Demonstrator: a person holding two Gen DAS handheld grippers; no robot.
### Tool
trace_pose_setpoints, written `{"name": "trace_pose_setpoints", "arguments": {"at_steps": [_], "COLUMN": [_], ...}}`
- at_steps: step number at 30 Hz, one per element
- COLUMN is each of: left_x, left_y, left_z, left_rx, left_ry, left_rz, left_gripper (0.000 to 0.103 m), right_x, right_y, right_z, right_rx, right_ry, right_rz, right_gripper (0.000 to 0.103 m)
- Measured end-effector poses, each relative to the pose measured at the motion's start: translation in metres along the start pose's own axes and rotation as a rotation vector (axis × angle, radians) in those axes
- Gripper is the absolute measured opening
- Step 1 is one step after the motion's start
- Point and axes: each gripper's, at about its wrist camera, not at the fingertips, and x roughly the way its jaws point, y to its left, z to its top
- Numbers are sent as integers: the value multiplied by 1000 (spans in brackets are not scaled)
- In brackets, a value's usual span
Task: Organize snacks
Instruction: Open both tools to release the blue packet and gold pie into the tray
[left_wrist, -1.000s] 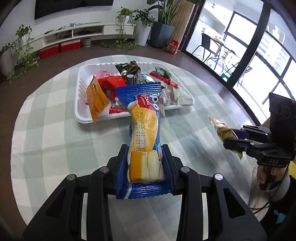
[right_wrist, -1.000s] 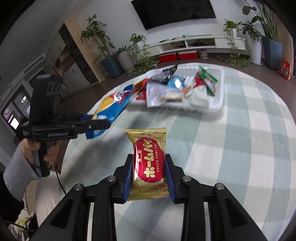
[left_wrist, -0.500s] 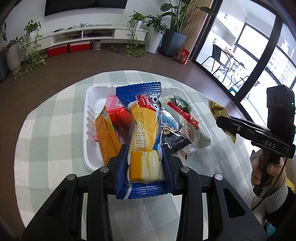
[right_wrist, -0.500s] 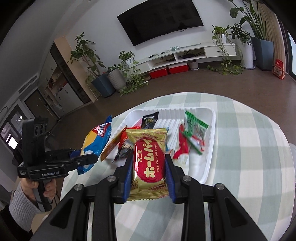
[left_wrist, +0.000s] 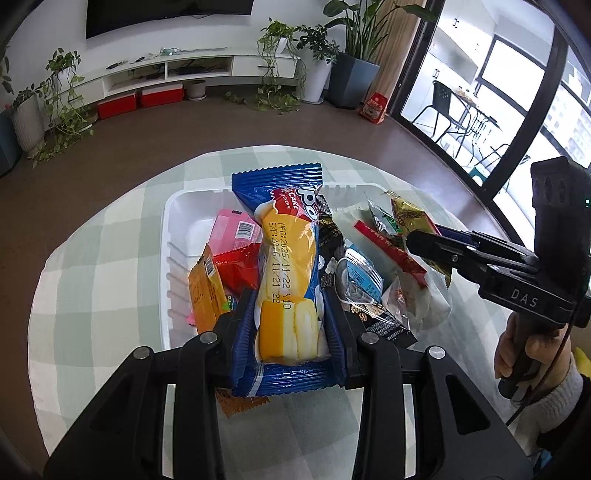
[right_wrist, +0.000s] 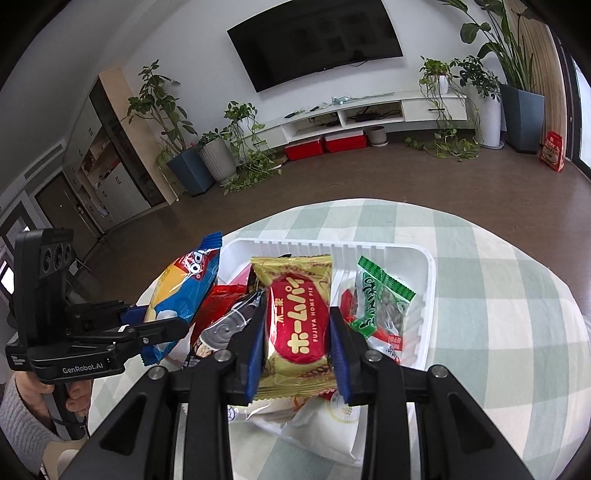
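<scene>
Both grippers have travelled in from the open checked cloth and now hang over the white ribbed plastic tray (left_wrist: 173, 236), which a second ago lay well ahead of them. Nearest the left camera, the left gripper (left_wrist: 288, 325) has its jaws narrowed onto the long blue and yellow cream-cake packet (left_wrist: 286, 266), which points out across the tray's middle. The right gripper (right_wrist: 295, 343) likewise pinches the gold and red pie wrapper (right_wrist: 295, 317) flat between its blue pads, above the tray's near half. Under and beyond them the tray already holds a heap: an orange sachet (left_wrist: 205, 291), a pink packet (left_wrist: 234, 230), a black wrapper (left_wrist: 328, 236), and a green and white nut bag (right_wrist: 380, 302). Past the tray, the green and white checked surface (left_wrist: 96, 266) looks bare of snacks. Judging by this, these two packets are probably the last to go in, and letting go is what remains.
</scene>
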Motion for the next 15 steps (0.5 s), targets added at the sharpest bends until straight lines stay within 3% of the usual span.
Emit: {"name": "trace_pose_setpoints", "arguments": {"at_steps": [7, 8, 9, 10, 11, 13, 15], "left_x": [12, 12, 11, 10, 8, 5, 0], "left_y": [-5, -5, -4, -4, -3, 0, -1], "left_z": [1, 1, 2, 2, 2, 5, 5], "left_rx": [15, 12, 7, -4, -14, -30, -39], "left_ry": [-1, -10, -18, -28, -39, -53, -71], "left_rz": [65, 71, 73, 78, 78, 72, 96], "left_gripper": [35, 37, 47, 55, 56, 59, 69], "right_x": [7, 6, 5, 3, 1, -5, -12], "right_y": [4, 5, 6, 6, 7, 10, 12], "right_z": [-3, -4, -4, -3, -3, -2, -1], "right_rx": [-39, -50, -57, -63, -70, -84, -91], "right_ry": [0, -2, -4, -14, -27, -49, -72], "right_rz": [-28, -28, -33, -44, -47, -56, -57], "right_gripper": [37, 43, 48, 61, 69, 70, 72]}}
